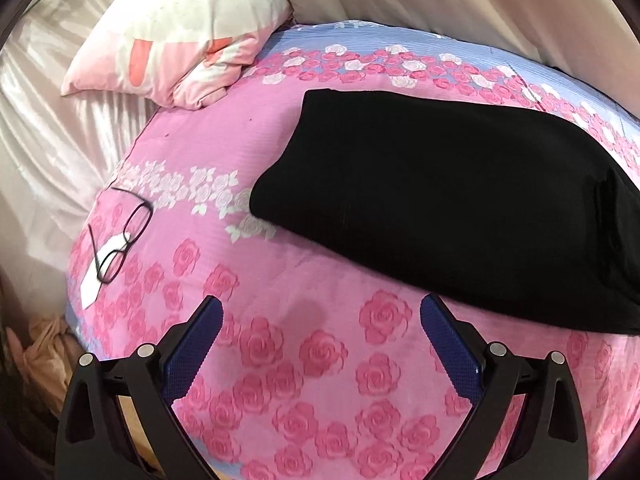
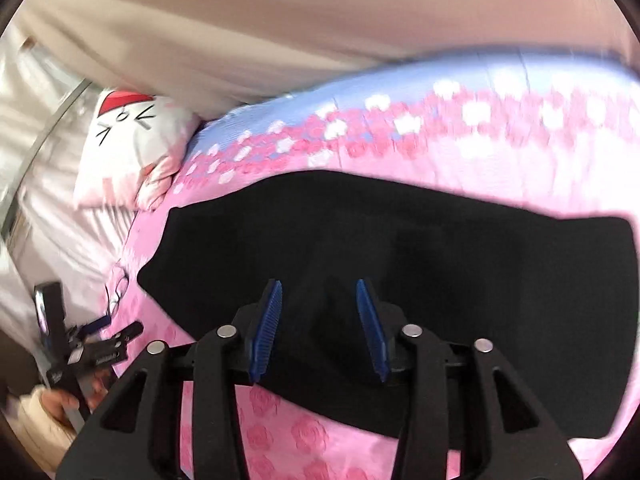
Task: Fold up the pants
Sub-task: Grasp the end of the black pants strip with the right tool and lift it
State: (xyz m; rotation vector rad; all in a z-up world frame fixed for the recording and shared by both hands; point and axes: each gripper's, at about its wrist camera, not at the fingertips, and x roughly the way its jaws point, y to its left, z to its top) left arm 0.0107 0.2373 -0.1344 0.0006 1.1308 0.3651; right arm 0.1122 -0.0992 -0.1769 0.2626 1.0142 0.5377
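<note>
The black pants lie folded into a flat rectangle on the pink rose bedspread. My left gripper hovers open over bare bedspread just short of the pants' near edge, with nothing between its blue pads. In the right wrist view the pants fill the middle. My right gripper stands over their near edge, its jaws apart and its blue pads clear of the cloth below. The left gripper shows at the far left, held by a hand.
A white and pink cat-face pillow lies at the head of the bed. Black-framed glasses rest on a white paper near the bed's left edge. Shiny pale sheet lies left of the bedspread, and a beige curtain hangs behind.
</note>
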